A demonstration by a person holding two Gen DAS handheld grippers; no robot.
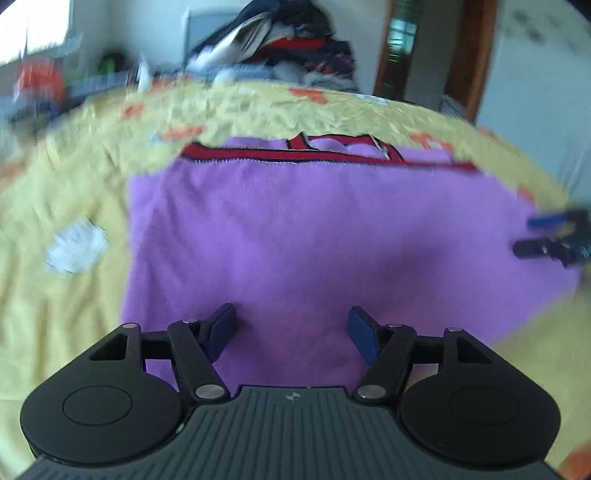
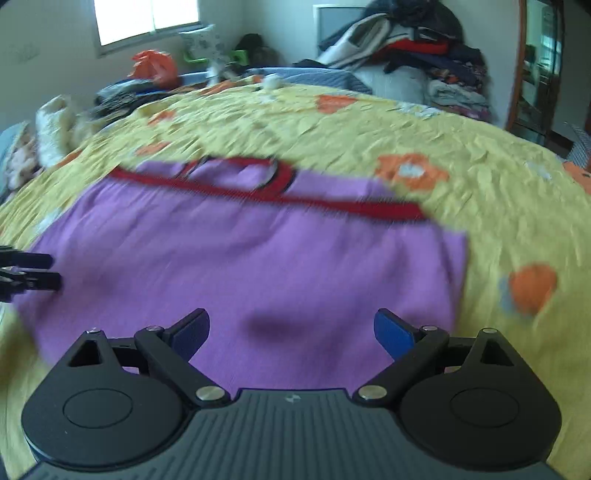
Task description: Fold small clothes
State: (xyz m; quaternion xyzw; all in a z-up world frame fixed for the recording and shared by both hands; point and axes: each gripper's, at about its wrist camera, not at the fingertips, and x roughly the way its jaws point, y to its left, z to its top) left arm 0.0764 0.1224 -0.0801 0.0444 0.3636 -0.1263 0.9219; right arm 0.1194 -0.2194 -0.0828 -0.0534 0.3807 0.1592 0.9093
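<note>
The purple garment (image 1: 295, 236) lies flat on the bed, spread into a broad rectangle with red trim (image 1: 325, 157) along its far edge, where a neck opening shows. It sits near the front part of the yellow bedspread (image 2: 369, 122), which is crinkled and printed with orange flowers and covers nearly the whole of both views.

Behind the bed, white walls close the room. A bright window (image 2: 147, 18) stands at the far left in the right wrist view. A tall heap of mixed clothes (image 2: 413, 44) rises at the far edge of the bed, dark blue, red and grey pieces piled together. To the right of it is a brown wooden door frame (image 1: 469, 55). An orange bag (image 2: 153, 68) and some green items rest by the wall under the window, blurred.

The left gripper (image 1: 291, 328) hangs over the near edge of the garment, its blue-padded fingers spread apart with nothing between them but the cloth below. The right gripper (image 2: 291, 332) does likewise, its fingers spread wider, gripping nothing. Each gripper's tips show at the edge of the other's view, over the garment's side. Both views are smeared by motion.
</note>
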